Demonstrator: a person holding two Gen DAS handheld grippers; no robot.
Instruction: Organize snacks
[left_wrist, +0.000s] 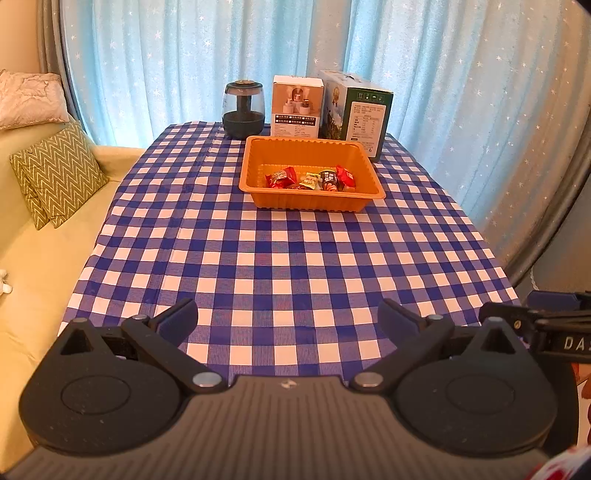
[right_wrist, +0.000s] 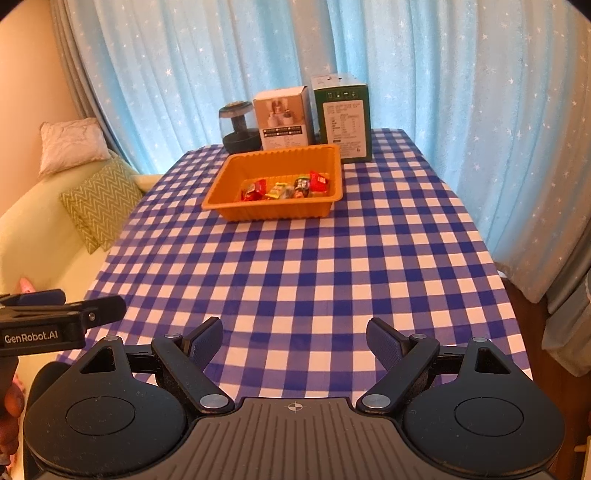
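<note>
Orange ribbed tray (left_wrist: 255, 166), crinkly snacks (left_wrist: 310, 178), checked tablecloth (left_wrist: 280, 258)

The counter (left_wrist: 280, 258) is covered by a blue-and-white checked cloth (left_wrist: 332, 236). Toward its far end sits an orange tray (left_wrist: 255, 184) holding wrapped snacks (left_wrist: 314, 179). Behind the tray, along the far edge, stand a dark glass jar (left_wrist: 243, 110) at left, a white box (left_wrist: 297, 107) in the middle and a green box (left_wrist: 364, 118) at right.
</note>
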